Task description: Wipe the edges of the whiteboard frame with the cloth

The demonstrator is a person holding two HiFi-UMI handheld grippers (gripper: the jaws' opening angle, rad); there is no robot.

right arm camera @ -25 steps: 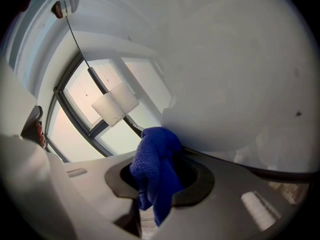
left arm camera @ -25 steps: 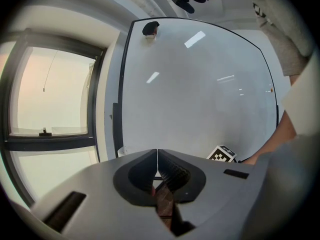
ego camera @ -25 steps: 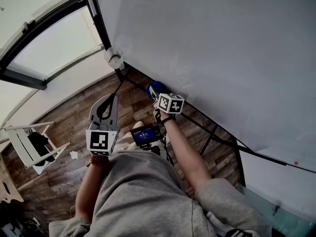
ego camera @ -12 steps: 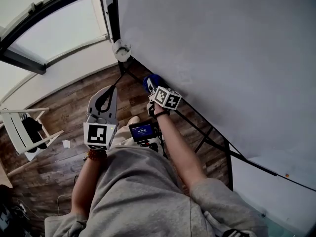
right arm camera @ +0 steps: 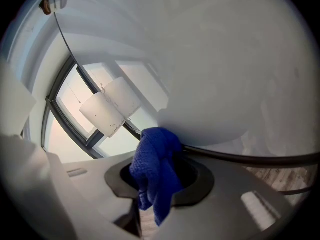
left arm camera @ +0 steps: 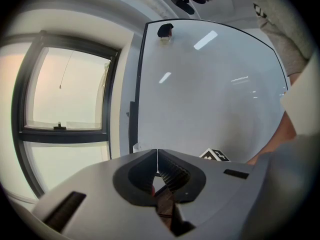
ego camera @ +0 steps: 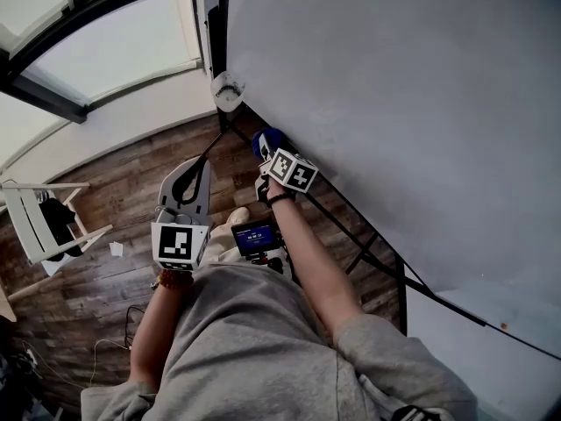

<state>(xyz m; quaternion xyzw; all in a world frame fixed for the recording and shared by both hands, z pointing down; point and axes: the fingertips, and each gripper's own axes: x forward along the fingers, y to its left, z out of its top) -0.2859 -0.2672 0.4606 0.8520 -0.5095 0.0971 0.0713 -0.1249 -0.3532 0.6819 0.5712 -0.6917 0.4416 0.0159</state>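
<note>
The whiteboard (ego camera: pixel 394 103) fills the right of the head view, with its black frame edge (ego camera: pixel 337 207) running down to the right below it. A blue cloth (ego camera: pixel 266 141) is pressed against that lower edge, a little right of the white corner piece (ego camera: pixel 228 90). My right gripper (ego camera: pixel 266 150) is shut on the blue cloth (right arm camera: pixel 157 169), which touches the black frame edge (right arm camera: pixel 240 156) beside the white corner piece (right arm camera: pixel 110 106). My left gripper (ego camera: pixel 195 172) hangs over the floor, apart from the board, shut and holding nothing (left arm camera: pixel 157 154). The left gripper view shows the whiteboard (left arm camera: pixel 210 94) and its black side edge (left arm camera: pixel 141 84).
Black stand legs (ego camera: pixel 368 253) run under the board. A white folding chair (ego camera: pixel 39 222) stands on the wooden floor (ego camera: pixel 96 296) at the left. A window (ego camera: pixel 105 51) with a dark frame lies beyond the board's corner. A small screen device (ego camera: pixel 257 238) sits at my chest.
My right gripper has slid the cloth along the lower frame edge, closer to the white corner piece. The left gripper has kept its place, still shut.
</note>
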